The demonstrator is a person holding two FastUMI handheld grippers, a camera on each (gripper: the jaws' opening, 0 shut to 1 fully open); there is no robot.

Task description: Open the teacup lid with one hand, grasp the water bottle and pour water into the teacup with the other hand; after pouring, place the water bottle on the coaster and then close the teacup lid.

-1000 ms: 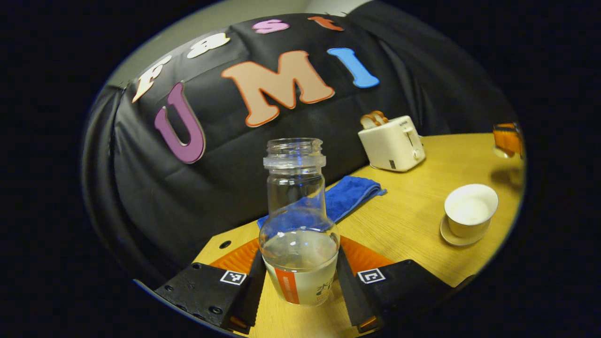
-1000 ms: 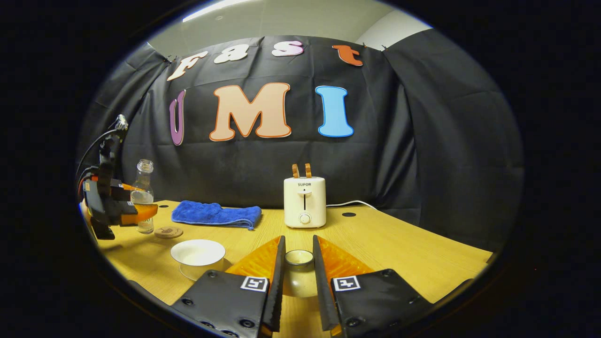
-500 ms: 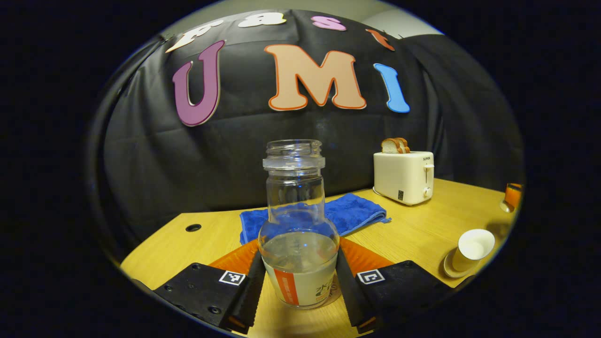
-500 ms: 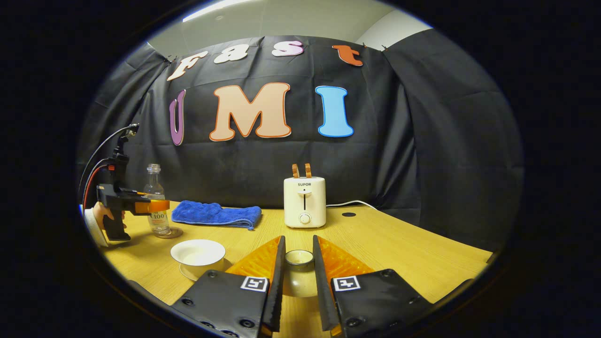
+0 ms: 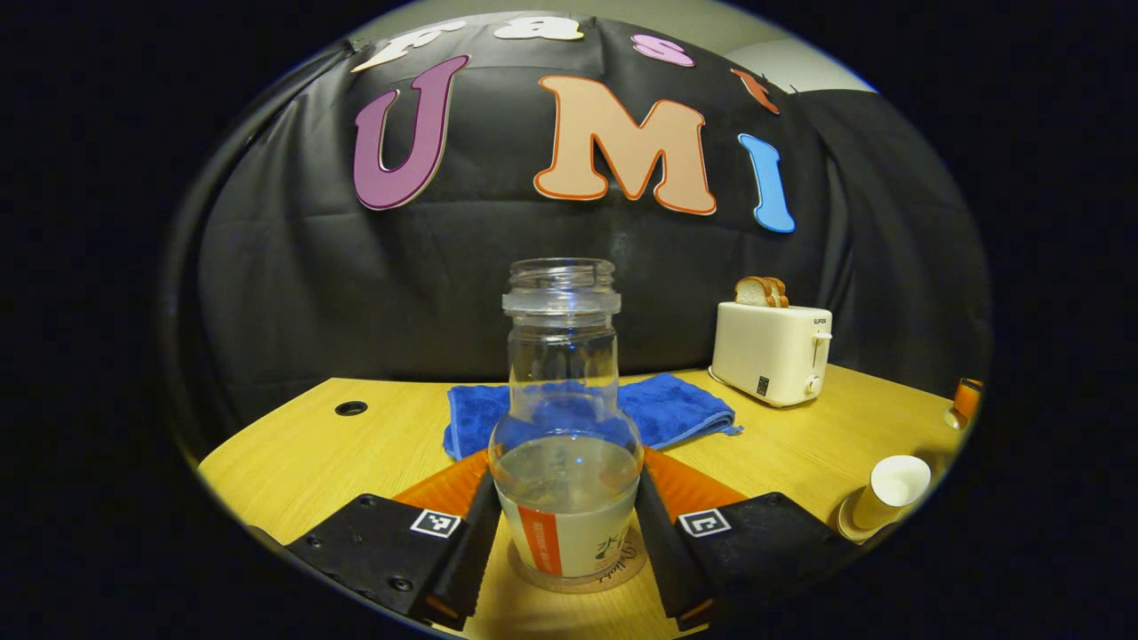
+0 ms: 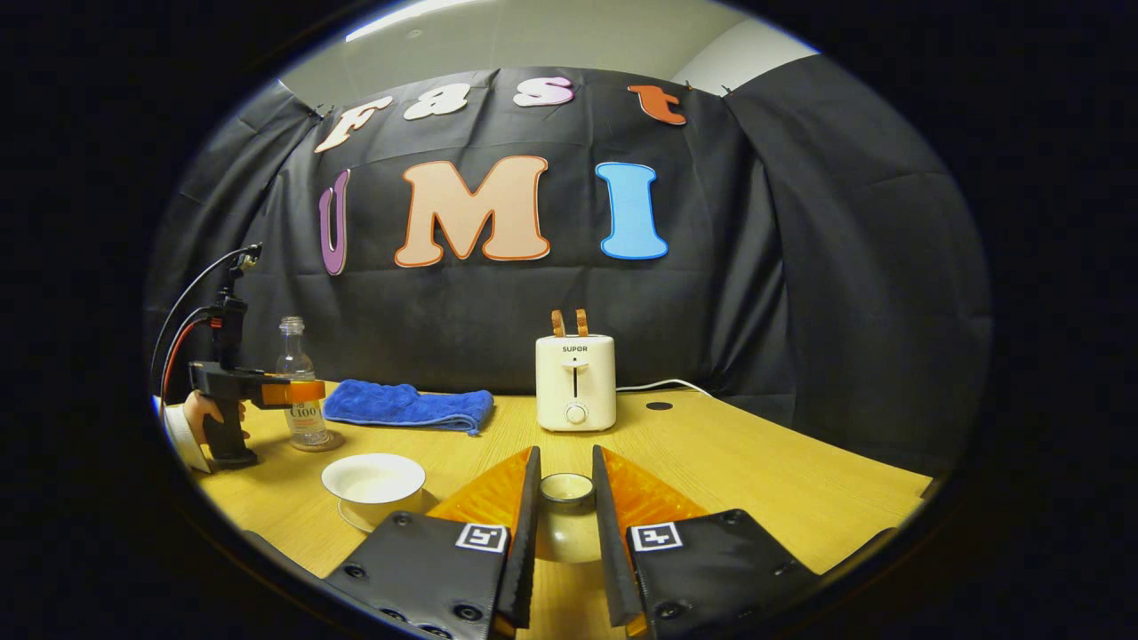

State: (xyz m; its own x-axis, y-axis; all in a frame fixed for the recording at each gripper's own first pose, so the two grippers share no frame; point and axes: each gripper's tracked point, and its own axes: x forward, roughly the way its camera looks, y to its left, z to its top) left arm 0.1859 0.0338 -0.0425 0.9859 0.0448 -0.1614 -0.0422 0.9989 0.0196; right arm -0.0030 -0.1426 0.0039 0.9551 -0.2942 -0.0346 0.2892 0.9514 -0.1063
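The clear glass water bottle [image 5: 566,427] stands upright on the round coaster [image 5: 578,573], partly full and uncapped, with my left gripper [image 5: 563,524] shut on its lower body. In the right gripper view the same bottle [image 6: 302,391] rests on the coaster [image 6: 322,442] at far left, held by the left gripper [image 6: 267,391] and a hand [image 6: 206,411]. The open white teacup [image 6: 373,480] sits on its saucer, also seen as the teacup [image 5: 889,493] at the right edge. My right gripper [image 6: 564,498] is shut on the teacup lid [image 6: 566,516], held near the table.
A blue towel [image 6: 404,405] lies behind the teacup. A white toaster [image 6: 576,382] with toast stands at the back of the wooden table [image 6: 756,480], its cord running right. The towel [image 5: 667,409] and toaster [image 5: 772,351] lie beyond the bottle.
The left gripper has levelled out from a tilt and lowered the bottle onto the coaster. The right gripper with the lid has stayed still.
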